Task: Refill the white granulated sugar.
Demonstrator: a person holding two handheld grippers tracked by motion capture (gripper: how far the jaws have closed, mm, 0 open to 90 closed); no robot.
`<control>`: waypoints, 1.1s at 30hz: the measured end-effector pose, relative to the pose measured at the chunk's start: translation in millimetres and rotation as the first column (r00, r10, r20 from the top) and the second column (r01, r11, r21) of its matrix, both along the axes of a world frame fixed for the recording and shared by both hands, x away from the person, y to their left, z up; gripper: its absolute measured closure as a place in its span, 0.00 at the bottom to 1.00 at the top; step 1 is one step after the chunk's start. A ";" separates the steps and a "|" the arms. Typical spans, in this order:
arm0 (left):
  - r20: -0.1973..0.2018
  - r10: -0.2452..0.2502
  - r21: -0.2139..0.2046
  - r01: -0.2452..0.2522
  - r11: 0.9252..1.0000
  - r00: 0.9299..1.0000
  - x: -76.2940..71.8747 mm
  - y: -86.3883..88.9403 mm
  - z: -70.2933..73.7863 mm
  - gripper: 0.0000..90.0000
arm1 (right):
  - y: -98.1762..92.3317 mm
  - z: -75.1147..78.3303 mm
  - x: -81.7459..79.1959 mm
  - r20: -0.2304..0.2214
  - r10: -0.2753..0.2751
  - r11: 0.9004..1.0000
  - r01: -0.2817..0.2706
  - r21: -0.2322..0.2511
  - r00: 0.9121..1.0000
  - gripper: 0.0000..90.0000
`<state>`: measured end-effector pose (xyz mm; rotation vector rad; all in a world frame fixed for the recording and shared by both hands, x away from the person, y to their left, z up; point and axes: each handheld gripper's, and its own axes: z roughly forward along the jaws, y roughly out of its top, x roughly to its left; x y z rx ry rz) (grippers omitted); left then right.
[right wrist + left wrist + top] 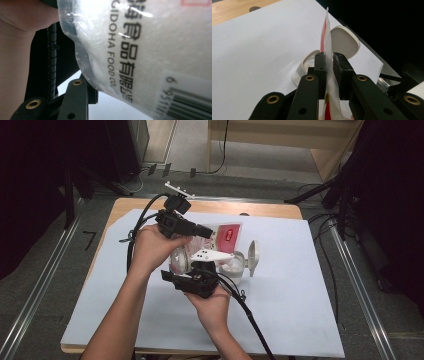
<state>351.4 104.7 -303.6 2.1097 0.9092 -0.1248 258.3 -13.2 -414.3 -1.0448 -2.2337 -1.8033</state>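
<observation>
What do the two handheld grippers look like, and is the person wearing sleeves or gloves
Both grippers, left gripper and right gripper, are black, blocky units with a thick black cable trailing off each. Their jaws are flat black bars on links with brass-coloured rivets. The right gripper carries a pale three-cornered plate. No sleeves or gloves show on the forearms.

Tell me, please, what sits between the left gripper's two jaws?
In the left gripper view, the left gripper clamps the flat sealed edge of a red-and-clear plastic pouch.

Our left hand-held gripper point(204, 231) pinching a clear red-labelled bag point(226, 236), our right hand-held gripper point(196, 279) just below it, an open white container point(239, 265) on the paper-covered tabletop point(280, 310)
</observation>
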 end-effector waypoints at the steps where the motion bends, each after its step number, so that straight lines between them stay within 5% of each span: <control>1: 0.001 0.001 -0.001 -0.001 1.000 1.000 -0.5 -0.8 0.3 0.91 | -0.3 0.0 0.1 0.000 0.002 1.000 -0.002 0.001 1.000 0.69; 13: 0.016 -0.008 -0.007 0.008 1.000 1.000 -3.2 -5.2 1.8 0.89 | -3.7 0.7 -0.2 -0.011 -0.002 0.999 0.002 0.034 1.000 0.69; 33: 0.020 -0.004 0.001 0.004 1.000 1.000 -5.1 -6.5 2.9 0.90 | -3.1 1.3 -2.3 0.008 -0.001 1.000 0.001 0.021 1.000 0.67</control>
